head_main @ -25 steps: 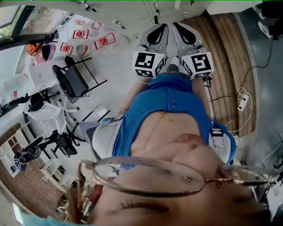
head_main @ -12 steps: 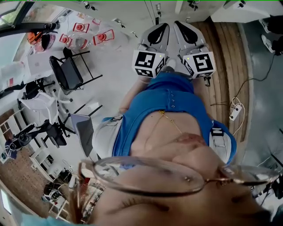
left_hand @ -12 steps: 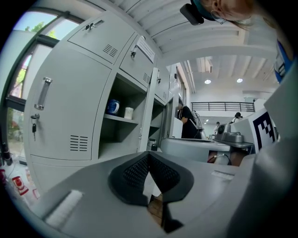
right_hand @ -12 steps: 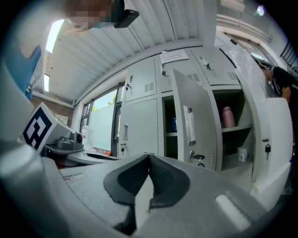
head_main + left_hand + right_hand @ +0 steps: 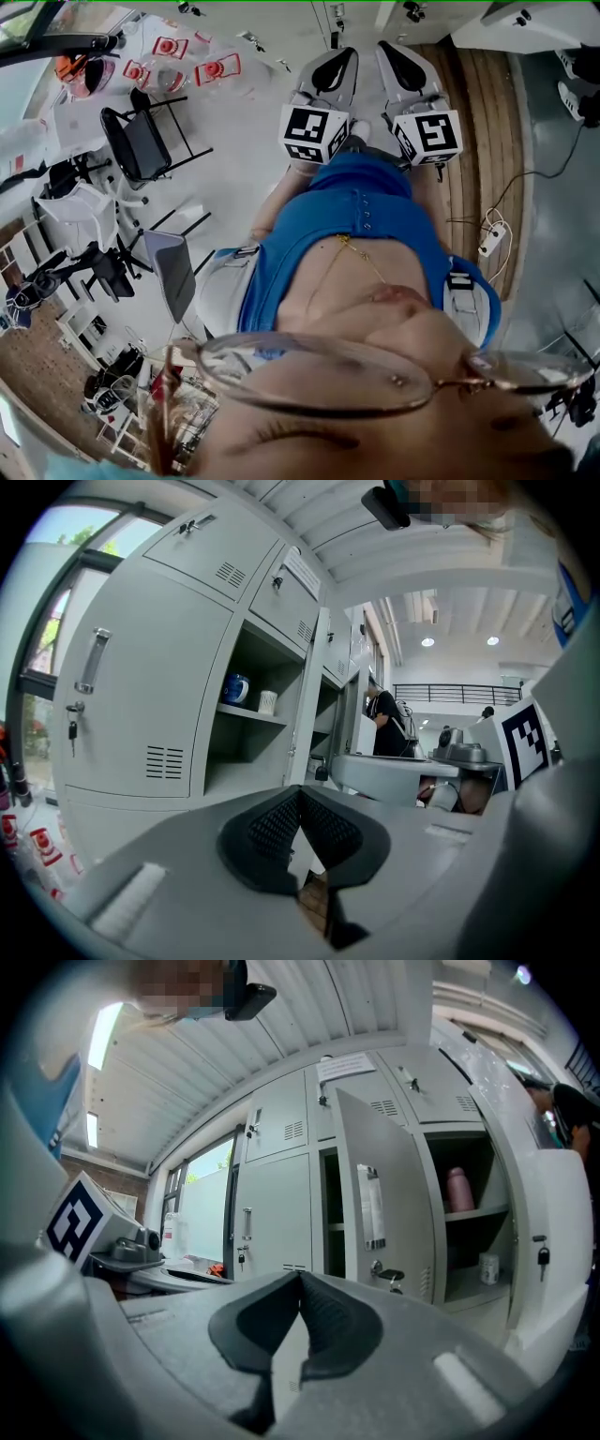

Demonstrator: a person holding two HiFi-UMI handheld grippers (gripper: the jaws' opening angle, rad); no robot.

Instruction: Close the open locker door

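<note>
Shelving inside the grey metal locker (image 5: 141, 714) carries a blue mug (image 5: 234, 688) and a white cup (image 5: 267, 702), up and left of the left claw (image 5: 300, 795), which is closed on nothing. In the right gripper view, a compartment holds a pink bottle (image 5: 458, 1190) above a small white jar (image 5: 487, 1267). The open grey locker door (image 5: 375, 1194) stands ahead, up and right of the right claw (image 5: 300, 1275), untouched; that claw is closed and empty.
</note>
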